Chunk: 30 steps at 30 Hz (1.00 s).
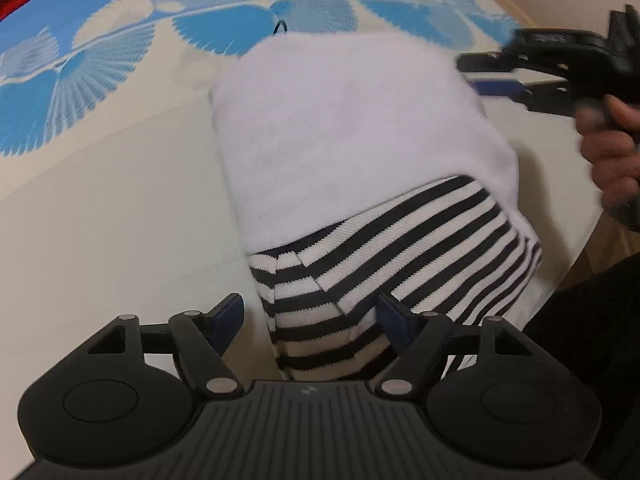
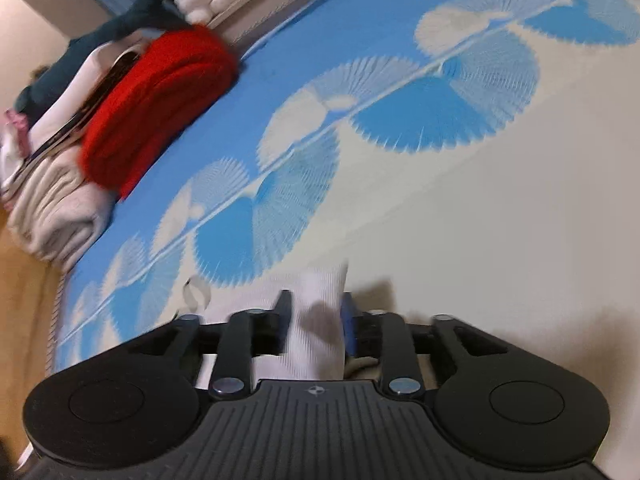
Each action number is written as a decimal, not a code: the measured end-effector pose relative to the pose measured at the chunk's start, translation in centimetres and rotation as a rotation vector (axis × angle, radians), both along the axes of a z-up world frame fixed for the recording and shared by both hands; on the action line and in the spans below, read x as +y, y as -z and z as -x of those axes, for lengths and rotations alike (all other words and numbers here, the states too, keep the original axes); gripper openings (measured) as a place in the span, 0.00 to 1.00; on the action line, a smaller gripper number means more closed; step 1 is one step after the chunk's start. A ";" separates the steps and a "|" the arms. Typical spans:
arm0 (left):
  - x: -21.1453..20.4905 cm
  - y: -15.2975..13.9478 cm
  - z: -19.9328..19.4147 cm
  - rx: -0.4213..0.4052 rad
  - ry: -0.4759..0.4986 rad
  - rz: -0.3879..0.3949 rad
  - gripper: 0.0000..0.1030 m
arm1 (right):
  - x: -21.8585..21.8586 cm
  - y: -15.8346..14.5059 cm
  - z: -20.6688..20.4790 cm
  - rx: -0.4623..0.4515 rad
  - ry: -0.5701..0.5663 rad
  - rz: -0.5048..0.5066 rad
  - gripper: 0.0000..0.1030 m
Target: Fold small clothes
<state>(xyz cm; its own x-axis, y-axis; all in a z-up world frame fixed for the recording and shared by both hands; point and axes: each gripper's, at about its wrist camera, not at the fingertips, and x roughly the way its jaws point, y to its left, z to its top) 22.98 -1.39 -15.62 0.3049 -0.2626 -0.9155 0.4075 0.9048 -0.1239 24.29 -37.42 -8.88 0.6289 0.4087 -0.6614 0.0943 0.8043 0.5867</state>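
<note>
A small white garment [image 1: 352, 128] lies folded on the bedspread, and its black-and-white striped part [image 1: 372, 264] sticks out toward me. My left gripper [image 1: 310, 314] points down over the striped end. It is open, its fingers stand on either side of the striped cloth and the pads do not touch it. My right gripper [image 1: 478, 74] is at the garment's far right edge, held by a hand [image 1: 608, 152]. In the right wrist view a fold of the white cloth [image 2: 318, 320] stands between the spread fingers of the right gripper [image 2: 315, 314], which is not clamped on it.
The garment rests on a cream and blue fan-patterned bedspread [image 2: 400, 120]. At that cover's far left edge is a stack with a red folded cloth [image 2: 160, 104], beige towels [image 2: 56, 208] and a dark plush shark [image 2: 120, 28]. A dark sleeve [image 1: 600, 320] shows at the lower right.
</note>
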 end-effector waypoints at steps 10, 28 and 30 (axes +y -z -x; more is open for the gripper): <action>0.2 -1.0 3.2 -0.021 0.094 0.014 0.76 | 1.0 -0.3 2.9 -0.009 -0.185 -0.039 0.02; 0.9 -2.7 3.9 -0.065 0.098 0.052 0.74 | 1.2 -3.4 5.8 -0.212 -0.134 0.303 0.13; 1.5 -3.6 3.3 -0.088 0.067 0.106 0.68 | 1.8 -4.2 7.0 -0.295 -0.238 0.266 0.13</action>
<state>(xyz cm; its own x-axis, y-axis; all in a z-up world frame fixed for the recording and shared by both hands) 19.68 0.15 -12.07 0.3613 -0.3787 -0.8521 0.4801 0.8589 -0.1782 17.30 -35.59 -4.71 0.7151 0.4051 -0.5697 -0.2516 0.9095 0.3310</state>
